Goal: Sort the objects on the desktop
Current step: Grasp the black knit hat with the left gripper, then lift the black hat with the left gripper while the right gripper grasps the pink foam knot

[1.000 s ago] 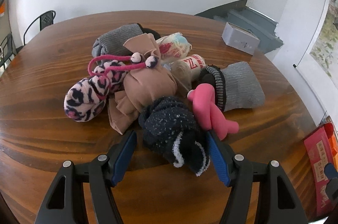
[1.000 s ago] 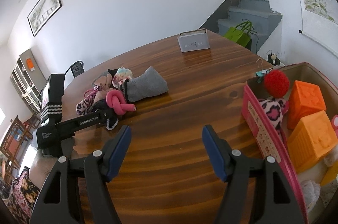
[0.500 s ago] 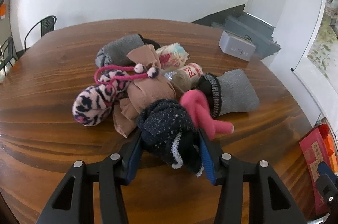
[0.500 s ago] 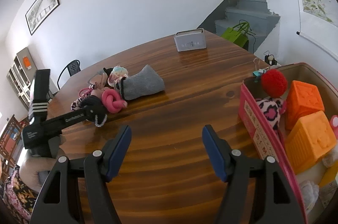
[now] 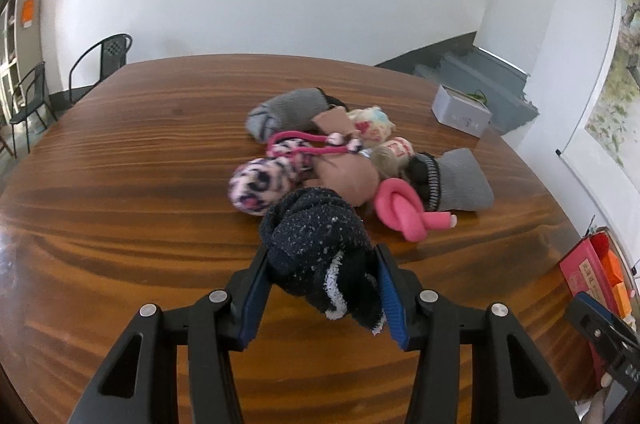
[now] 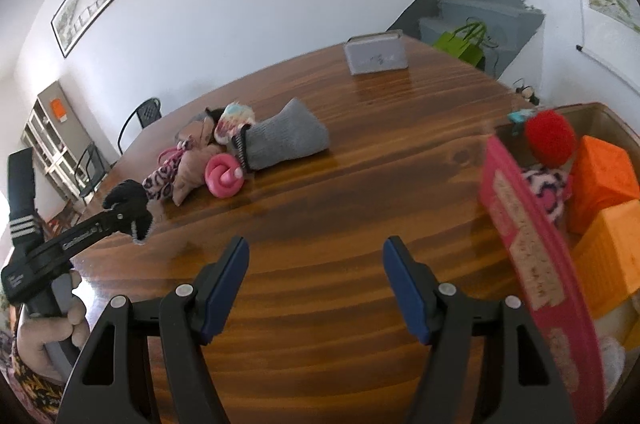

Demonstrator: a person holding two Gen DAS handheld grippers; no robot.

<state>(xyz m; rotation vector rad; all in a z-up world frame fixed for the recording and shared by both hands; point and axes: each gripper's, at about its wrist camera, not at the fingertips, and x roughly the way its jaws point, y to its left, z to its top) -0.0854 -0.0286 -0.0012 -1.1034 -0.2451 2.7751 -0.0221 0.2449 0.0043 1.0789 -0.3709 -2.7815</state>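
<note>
My left gripper [image 5: 322, 286] is shut on a dark navy speckled sock bundle [image 5: 316, 244] and holds it lifted off the wooden table [image 5: 120, 216]; it also shows in the right wrist view [image 6: 130, 204]. Behind it lies a pile: a pink leopard sock [image 5: 264, 180], a tan bundle [image 5: 348, 176], a knotted pink toy [image 5: 404, 210], a grey sock [image 5: 460, 180] and another grey sock [image 5: 288, 110]. My right gripper [image 6: 316, 284] is open and empty above the table, left of a pink box [image 6: 532, 264].
The pink box holds orange cubes [image 6: 604, 176], a red ball [image 6: 550, 134] and a leopard item [image 6: 546, 190]. A grey rectangular case [image 6: 376, 54] stands at the table's far side. Chairs [image 5: 100, 60] stand beyond the table's left edge.
My left gripper closed on the navy sock bundle and lifted it up and away from the pile. My right gripper stayed open and shifted slightly.
</note>
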